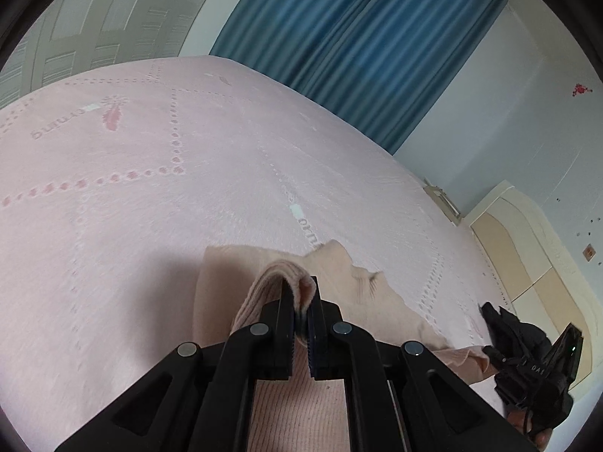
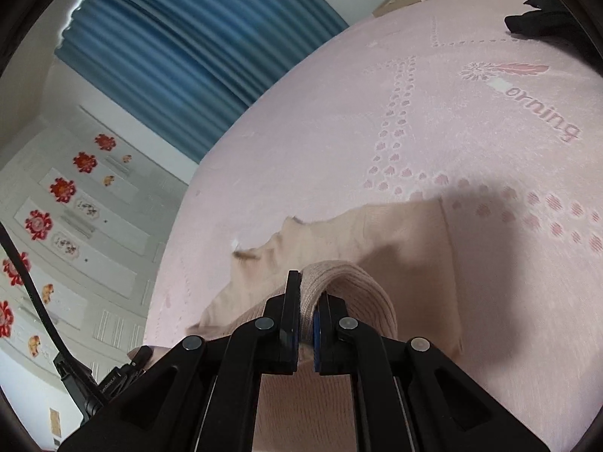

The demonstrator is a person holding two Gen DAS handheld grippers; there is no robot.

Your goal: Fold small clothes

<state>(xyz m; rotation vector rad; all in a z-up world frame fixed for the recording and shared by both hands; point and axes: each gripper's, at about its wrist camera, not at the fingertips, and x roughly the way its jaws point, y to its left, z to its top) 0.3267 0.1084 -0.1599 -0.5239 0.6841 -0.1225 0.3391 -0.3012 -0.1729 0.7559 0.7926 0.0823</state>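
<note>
While both hand-held grippers (image 1: pixel 301 293) (image 2: pixel 309 297) pinch it, the sweater (image 1: pixel 361 282) drapes.

— Where does the left wrist camera sit?

— Just behind the left gripper (image 1: pixel 300 293), close above the pink bed (image 1: pixel 150 188), tilted down along the jaws. It faces the blue curtain (image 1: pixel 339 37) on the far side, with the right gripper (image 1: pixel 490 333) at its right edge.

— And the right one?

— Just behind the right gripper (image 2: pixel 309 301), equally near and tilted down. It sees the curtain (image 2: pixel 181 37) far left and the bed (image 2: pixel 339 132) stretching right.

— What do they share?

— The beige knit garment (image 1: pixel 233 275) (image 2: pixel 407 241) beneath both, the bedspread and the curtain.
</note>
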